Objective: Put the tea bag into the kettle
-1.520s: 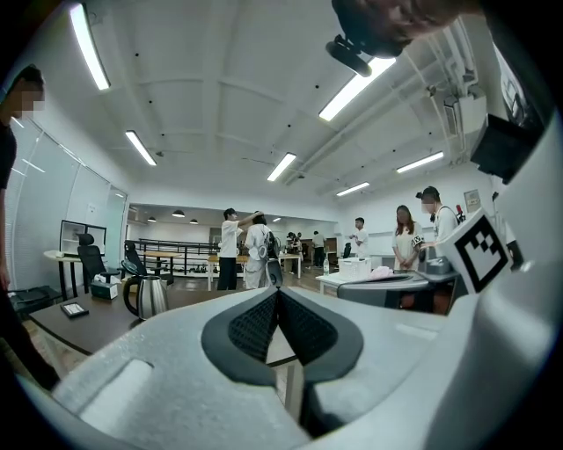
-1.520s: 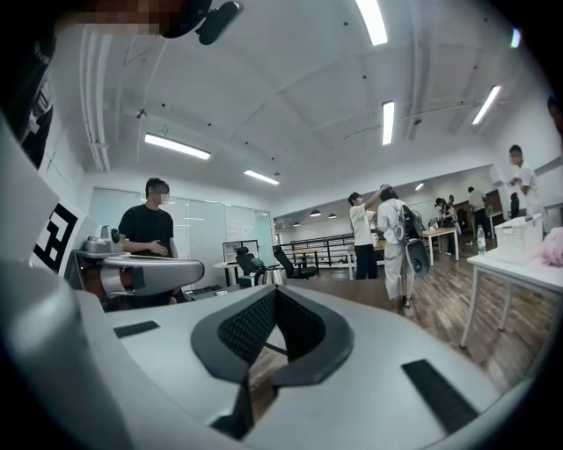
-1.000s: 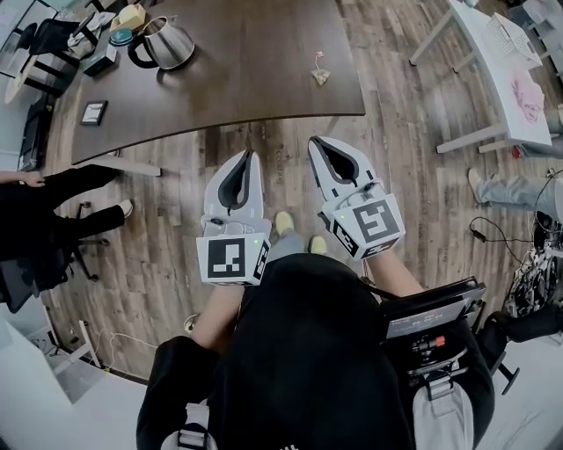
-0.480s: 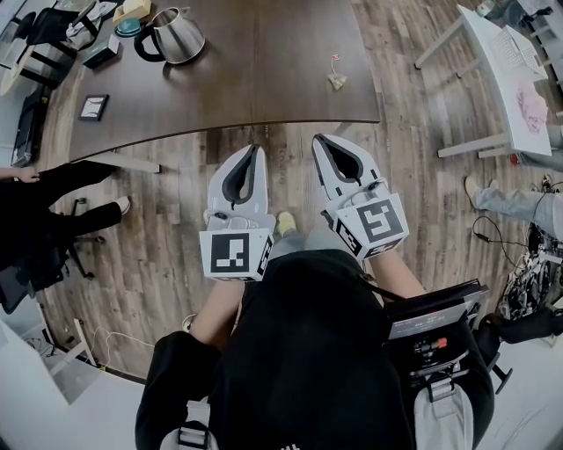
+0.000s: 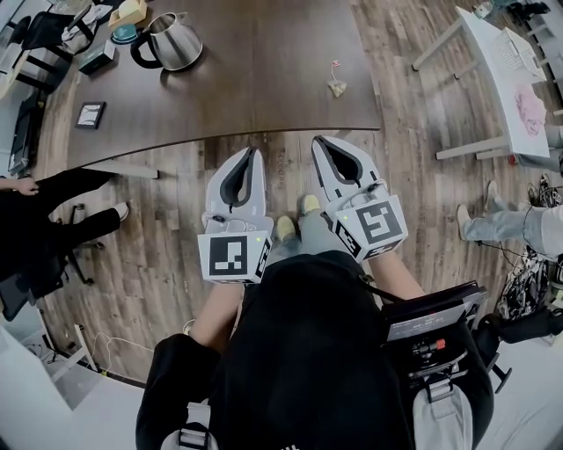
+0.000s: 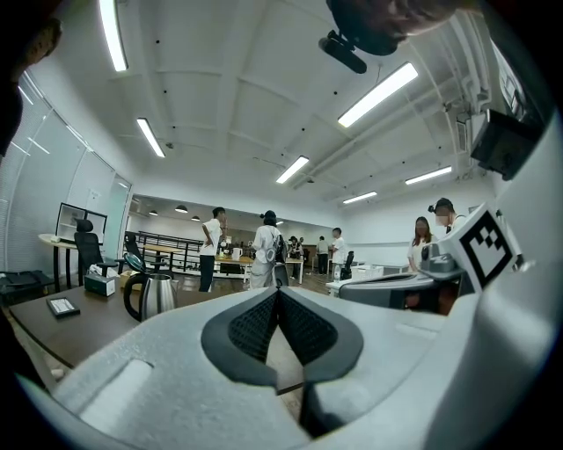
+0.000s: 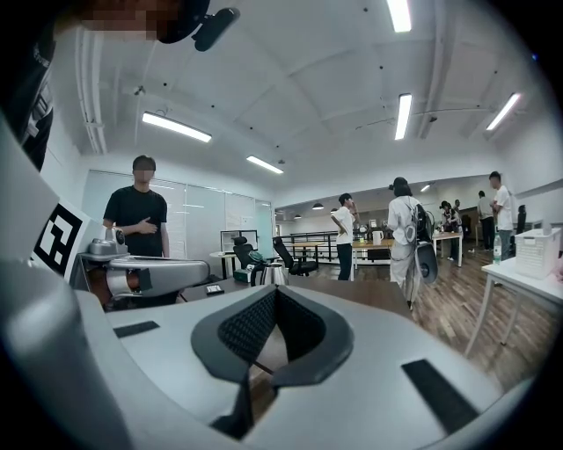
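Note:
A steel kettle [image 5: 171, 42] with a black handle stands at the far left of the dark wooden table [image 5: 255, 79]. The tea bag [image 5: 336, 86] lies near the table's right front edge, its string and tag stretched away from me. Both grippers hang over the floor, short of the table edge. My left gripper [image 5: 253, 151] is shut with nothing in it, and so is my right gripper [image 5: 318, 141]. In the left gripper view the kettle [image 6: 149, 294] shows to the left of the closed left gripper [image 6: 279, 292]. The right gripper [image 7: 274, 290] shows its pads touching.
A small black frame [image 5: 91, 113], a teal-lidded cup [image 5: 123, 35] and a box [image 5: 129, 13] share the table's left end. A seated person's legs [image 5: 62, 206] are at the left. A white table [image 5: 506, 61] and another person's legs [image 5: 506, 218] are at the right. Several people stand far off.
The table edge and tea bag have shifted slightly lower and to the right in the head view as the person steps closer. Both grippers stay shut in the same pose.

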Demonstrator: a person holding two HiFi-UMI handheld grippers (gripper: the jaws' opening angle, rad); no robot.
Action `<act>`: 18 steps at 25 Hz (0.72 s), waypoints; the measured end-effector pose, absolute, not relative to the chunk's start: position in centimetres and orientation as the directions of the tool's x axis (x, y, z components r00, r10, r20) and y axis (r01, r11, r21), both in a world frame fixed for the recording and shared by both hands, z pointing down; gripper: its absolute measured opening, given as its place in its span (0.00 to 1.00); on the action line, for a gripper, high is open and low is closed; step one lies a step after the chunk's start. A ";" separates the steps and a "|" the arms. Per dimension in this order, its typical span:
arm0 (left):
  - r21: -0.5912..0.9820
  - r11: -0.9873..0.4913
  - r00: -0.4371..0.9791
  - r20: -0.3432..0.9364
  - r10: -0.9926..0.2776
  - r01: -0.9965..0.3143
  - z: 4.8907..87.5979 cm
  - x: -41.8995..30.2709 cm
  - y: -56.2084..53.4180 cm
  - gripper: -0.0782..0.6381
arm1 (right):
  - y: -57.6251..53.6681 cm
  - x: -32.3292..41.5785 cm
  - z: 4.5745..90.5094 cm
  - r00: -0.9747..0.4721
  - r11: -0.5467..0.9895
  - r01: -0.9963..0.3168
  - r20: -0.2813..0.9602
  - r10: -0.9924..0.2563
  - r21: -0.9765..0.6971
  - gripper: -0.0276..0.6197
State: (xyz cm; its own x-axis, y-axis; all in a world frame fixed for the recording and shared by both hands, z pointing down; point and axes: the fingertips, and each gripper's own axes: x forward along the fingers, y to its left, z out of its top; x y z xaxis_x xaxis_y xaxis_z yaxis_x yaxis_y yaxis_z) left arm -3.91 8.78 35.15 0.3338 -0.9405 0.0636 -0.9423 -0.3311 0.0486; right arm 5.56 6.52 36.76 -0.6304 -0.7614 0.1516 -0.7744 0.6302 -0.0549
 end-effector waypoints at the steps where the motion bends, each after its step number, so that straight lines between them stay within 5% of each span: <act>1: 0.049 -0.329 0.331 0.063 -0.941 -0.943 35.1 -3.9 8.6 0.11 | 6.3 5.6 36.8 -0.631 0.631 -0.774 0.152 -0.761 -0.054 0.05; 18: 0.024 -0.309 0.310 0.059 -0.949 -0.951 34.0 -2.0 1.8 0.11 | -0.9 7.8 36.4 -0.646 0.643 -0.763 0.135 -0.751 -0.075 0.05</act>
